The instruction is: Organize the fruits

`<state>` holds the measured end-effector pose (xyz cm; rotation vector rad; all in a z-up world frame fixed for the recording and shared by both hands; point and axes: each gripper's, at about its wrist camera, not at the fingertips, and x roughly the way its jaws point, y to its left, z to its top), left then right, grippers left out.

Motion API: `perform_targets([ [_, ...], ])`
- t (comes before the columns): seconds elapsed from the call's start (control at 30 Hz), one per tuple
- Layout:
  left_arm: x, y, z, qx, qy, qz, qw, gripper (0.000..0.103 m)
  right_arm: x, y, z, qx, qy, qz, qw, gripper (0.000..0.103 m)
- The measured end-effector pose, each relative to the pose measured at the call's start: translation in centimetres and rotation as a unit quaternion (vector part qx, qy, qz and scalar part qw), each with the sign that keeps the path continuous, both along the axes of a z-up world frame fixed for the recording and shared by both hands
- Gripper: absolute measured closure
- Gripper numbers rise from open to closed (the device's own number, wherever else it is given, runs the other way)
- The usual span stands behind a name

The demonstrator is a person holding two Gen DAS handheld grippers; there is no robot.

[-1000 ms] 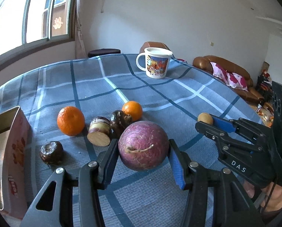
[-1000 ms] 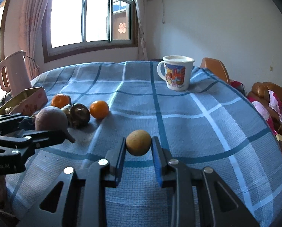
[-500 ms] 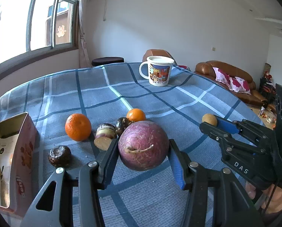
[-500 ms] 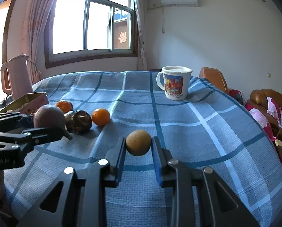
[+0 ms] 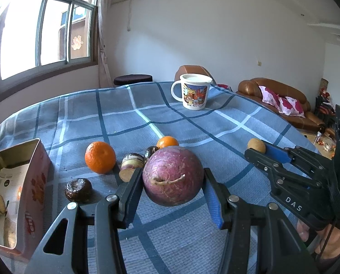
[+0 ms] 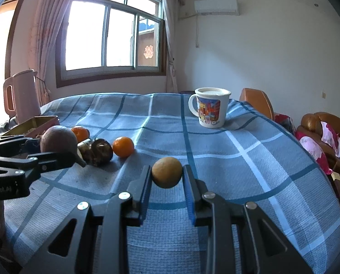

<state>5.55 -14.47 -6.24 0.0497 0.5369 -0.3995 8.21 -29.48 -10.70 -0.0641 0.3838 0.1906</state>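
My left gripper [image 5: 172, 179] is shut on a big round purple fruit [image 5: 172, 176] and holds it above the blue checked tablecloth [image 5: 124, 118]. Just behind it lie a large orange [image 5: 100, 157], a small orange [image 5: 167, 142], a cut purple fruit [image 5: 131, 166] and two dark wrinkled fruits [image 5: 78, 190]. My right gripper [image 6: 166, 175] is shut on a small tan round fruit [image 6: 166, 171], also off the cloth. In the right wrist view the left gripper [image 6: 56, 155] with the purple fruit [image 6: 58, 139] shows at the left.
An open pink tin box [image 5: 17, 182] stands at the left edge of the table. A white cartoon mug [image 5: 194, 94] stands at the far side. A pink kettle [image 6: 21, 96] stands beyond the box. A brown sofa [image 5: 281, 105] is off to the right.
Both grippers have tipped upward while keeping their fruits, so the table and the fruits on it sit lower in both views and more of the wall and window shows.
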Motion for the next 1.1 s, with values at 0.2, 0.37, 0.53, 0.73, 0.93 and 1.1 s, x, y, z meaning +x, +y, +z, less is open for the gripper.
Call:
perform_targets([
  [0.2, -0.4, 0.0, 0.1, 0.001, -0.009, 0.003, 1.0, 0.05, -0.4, 0.1, 0.1, 0.0, -0.012, 0.004, 1.0, 0.073],
  [0.37, -0.5, 0.0, 0.1, 0.002, -0.013, 0.004, 0.9999, 0.05, -0.6, 0.2, 0.1, -0.001, -0.019, 0.006, 1.0, 0.073],
  [0.53, -0.9, 0.0, 0.1, 0.004, -0.018, 0.005, 0.9998, 0.05, -0.9, 0.2, 0.1, 0.0, -0.028, 0.007, 1.0, 0.073],
  [0.73, -1.2, 0.0, 0.3, 0.003, -0.023, 0.005, 0.9997, 0.05, -1.2, 0.2, 0.2, 0.001, -0.038, 0.008, 0.999, 0.073],
  [0.93, -1.5, -0.1, 0.6, 0.004, -0.031, 0.004, 0.9995, 0.05, -1.4, 0.1, 0.2, 0.004, -0.047, 0.009, 0.999, 0.073],
  [1.1, -1.9, 0.1, 0.9, 0.003, -0.04, 0.008, 0.9992, 0.05, -1.7, 0.1, 0.3, 0.004, -0.057, 0.009, 0.998, 0.073],
])
